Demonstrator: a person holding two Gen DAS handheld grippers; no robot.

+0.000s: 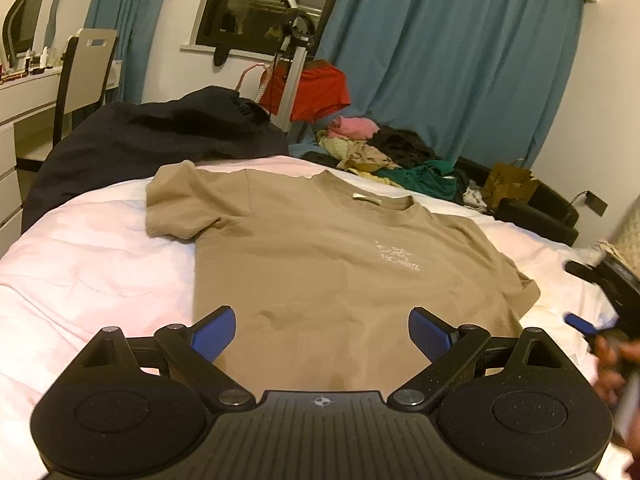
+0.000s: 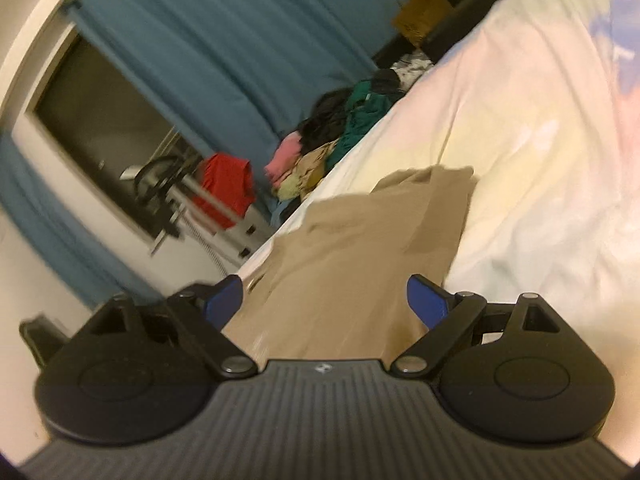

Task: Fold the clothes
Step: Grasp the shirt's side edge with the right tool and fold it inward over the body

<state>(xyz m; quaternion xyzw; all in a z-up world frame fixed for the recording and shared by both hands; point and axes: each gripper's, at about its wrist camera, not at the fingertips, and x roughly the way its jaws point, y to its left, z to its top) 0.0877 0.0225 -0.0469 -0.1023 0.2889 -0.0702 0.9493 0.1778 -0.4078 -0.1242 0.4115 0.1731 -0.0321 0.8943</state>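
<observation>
Because folding needs a flat start, the tan shirt (image 1: pixel 340 264) lies spread face-up on the bed (image 1: pixel 92 256), collar away from the left gripper (image 1: pixel 322 336), hem nearest it. That gripper's jaws stand released, wide apart, with the hem area showing between and just ahead of them, probably lined up for a bottom-edge grasp. The right gripper (image 2: pixel 324 302) is tilted and blurred, jaws likewise released and empty, shirt fabric (image 2: pixel 360 256) ahead between them. A pile of clothes (image 1: pixel 384 156) waits well beyond, past the collar.
</observation>
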